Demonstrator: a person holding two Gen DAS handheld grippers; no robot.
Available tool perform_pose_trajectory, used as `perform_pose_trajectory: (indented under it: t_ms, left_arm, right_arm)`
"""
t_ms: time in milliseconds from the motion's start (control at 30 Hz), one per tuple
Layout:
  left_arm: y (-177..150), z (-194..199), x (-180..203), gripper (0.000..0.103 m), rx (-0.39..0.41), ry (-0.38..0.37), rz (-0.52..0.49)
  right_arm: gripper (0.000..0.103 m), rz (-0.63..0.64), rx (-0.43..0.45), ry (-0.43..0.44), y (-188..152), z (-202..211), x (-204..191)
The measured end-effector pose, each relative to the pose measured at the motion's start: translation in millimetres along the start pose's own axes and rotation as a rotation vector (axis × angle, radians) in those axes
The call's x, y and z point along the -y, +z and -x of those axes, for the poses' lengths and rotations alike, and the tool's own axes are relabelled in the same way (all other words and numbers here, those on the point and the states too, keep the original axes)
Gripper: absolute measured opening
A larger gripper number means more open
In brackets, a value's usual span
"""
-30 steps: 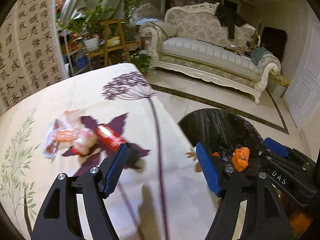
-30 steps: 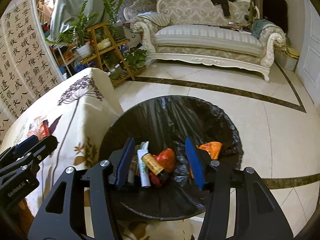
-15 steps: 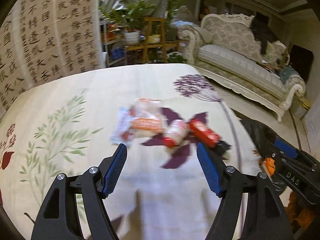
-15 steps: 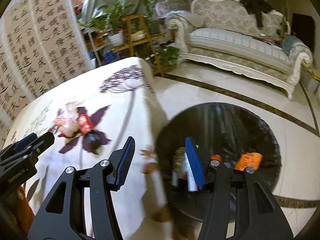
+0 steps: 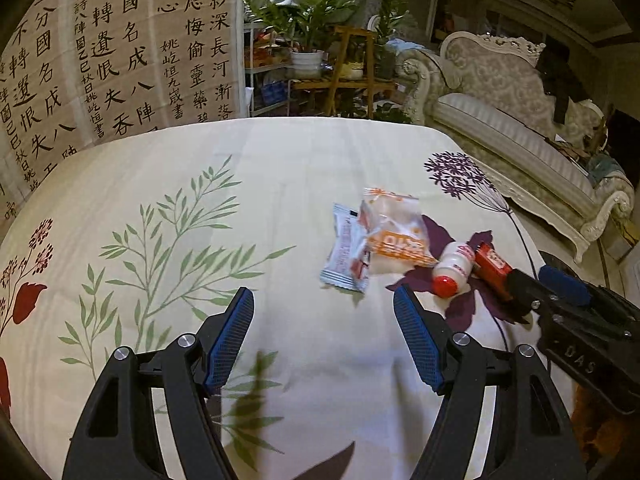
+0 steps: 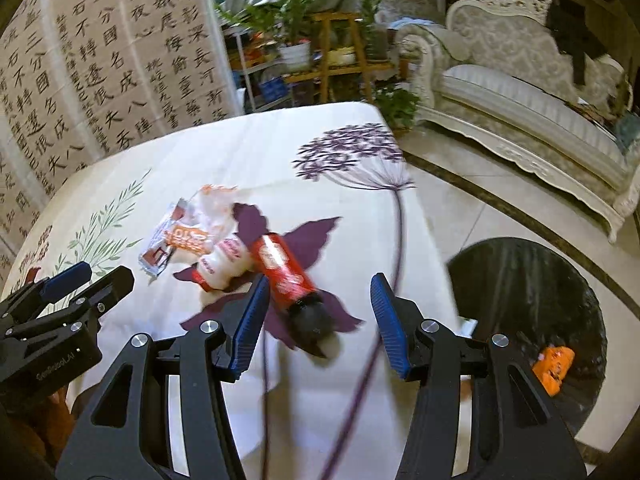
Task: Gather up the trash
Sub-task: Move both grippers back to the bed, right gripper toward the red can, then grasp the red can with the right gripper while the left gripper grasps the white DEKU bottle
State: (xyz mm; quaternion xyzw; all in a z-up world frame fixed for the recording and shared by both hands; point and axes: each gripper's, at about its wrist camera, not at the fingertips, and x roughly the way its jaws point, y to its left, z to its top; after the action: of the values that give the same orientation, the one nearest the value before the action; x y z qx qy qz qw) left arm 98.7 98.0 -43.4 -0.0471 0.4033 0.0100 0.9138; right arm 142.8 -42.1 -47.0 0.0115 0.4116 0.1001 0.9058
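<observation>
A counter [image 5: 280, 168] draped in a cream cloth printed with green sprigs and purple flowers carries a small cluster of trash. The landmark is the small white plastic bottle with a red cap [image 5: 454, 270], lying on its side on a purple flower print. Touching it on the side away from the counter's edge is a crumpled clear and orange snack wrapper [image 5: 394, 236], and beyond that, partly under it, a flat silvery white sachet [image 5: 344, 254]. On the bottle's other side, just beside it, lies a dark cola bottle with a red label [image 6: 286, 276], its dark end pointing toward the right gripper [image 6: 316, 316].

The left gripper [image 5: 322, 340] hangs above bare cloth, near the white bottle but short of it, its blue-padded fingers [image 5: 230, 336] spread wide with nothing between them. The right gripper's fingers [image 6: 250, 320] stand moderately apart and empty; the cola bottle's dark end appears between them in the right wrist view, though blur makes it hard to judge how far above it they are.

Past the counter's edge on the cola bottle's side, down on the tiled floor, stands a round bin lined with a black bag [image 6: 532, 304], with an orange wrapper [image 6: 554, 368] inside.
</observation>
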Motion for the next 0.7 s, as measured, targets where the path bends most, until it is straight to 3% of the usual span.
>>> perform_pose_trajectory:
  t_ms: [233, 467, 700]
  left_arm:
    - [1, -4, -13, 0.070, -0.009, 0.003, 0.019]
    - [2, -5, -10, 0.070, -0.010, -0.021, 0.020]
    - [5, -4, 7, 0.070, -0.007, -0.057, -0.010]
  right_arm:
    - [0.042, 0.034, -0.042, -0.004, 2, -17, -12]
    - [0.025, 0.060, -0.053, -0.012, 2, -21, -20]
    - [0.023, 0.036, -0.034, -0.021, 0, -13, -13]
